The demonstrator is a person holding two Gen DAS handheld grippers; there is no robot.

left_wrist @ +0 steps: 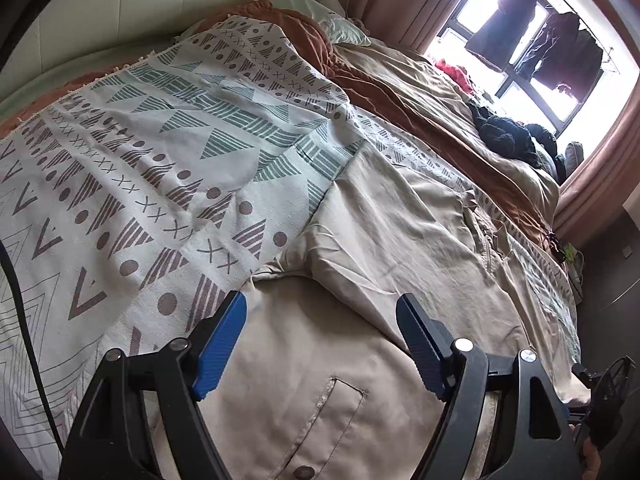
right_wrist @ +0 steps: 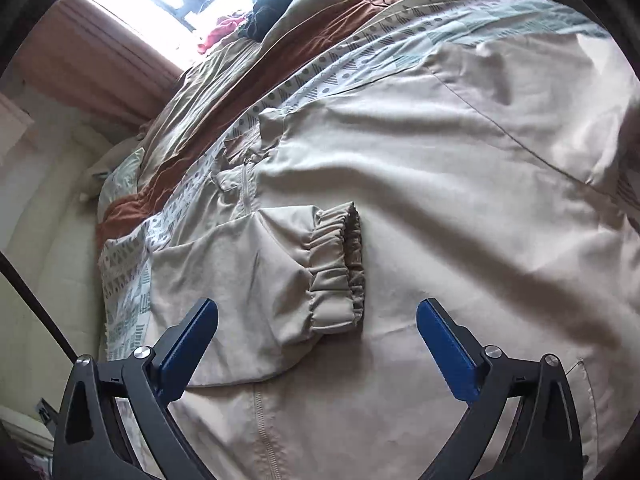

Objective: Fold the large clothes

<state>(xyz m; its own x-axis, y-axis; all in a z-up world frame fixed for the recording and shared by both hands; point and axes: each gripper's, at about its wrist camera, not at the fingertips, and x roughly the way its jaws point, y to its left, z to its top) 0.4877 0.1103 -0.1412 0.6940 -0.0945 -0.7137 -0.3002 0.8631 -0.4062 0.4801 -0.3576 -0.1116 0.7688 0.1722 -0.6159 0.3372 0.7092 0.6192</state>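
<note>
A large beige jacket [left_wrist: 360, 320] lies spread on a patterned throw [left_wrist: 140, 168] on the bed. My left gripper [left_wrist: 322, 304] is open just above the jacket's lower part, near a welt pocket [left_wrist: 340, 392] and a snap button [left_wrist: 304, 471]. In the right wrist view the jacket [right_wrist: 460, 200] fills the frame, with one sleeve folded across its front. The sleeve's elastic cuff [right_wrist: 340, 268] lies just ahead of my right gripper [right_wrist: 318, 308], which is open and empty above it. The zipper [right_wrist: 264, 432] runs down below the sleeve.
A rust and tan duvet [left_wrist: 420, 92] is bunched along the far side of the bed. Dark clothes [left_wrist: 508, 136] and red clothes [left_wrist: 456, 74] lie by the window [left_wrist: 532, 40]. A pillow [left_wrist: 340, 24] sits at the head. A padded headboard wall [right_wrist: 52, 232] is on the left.
</note>
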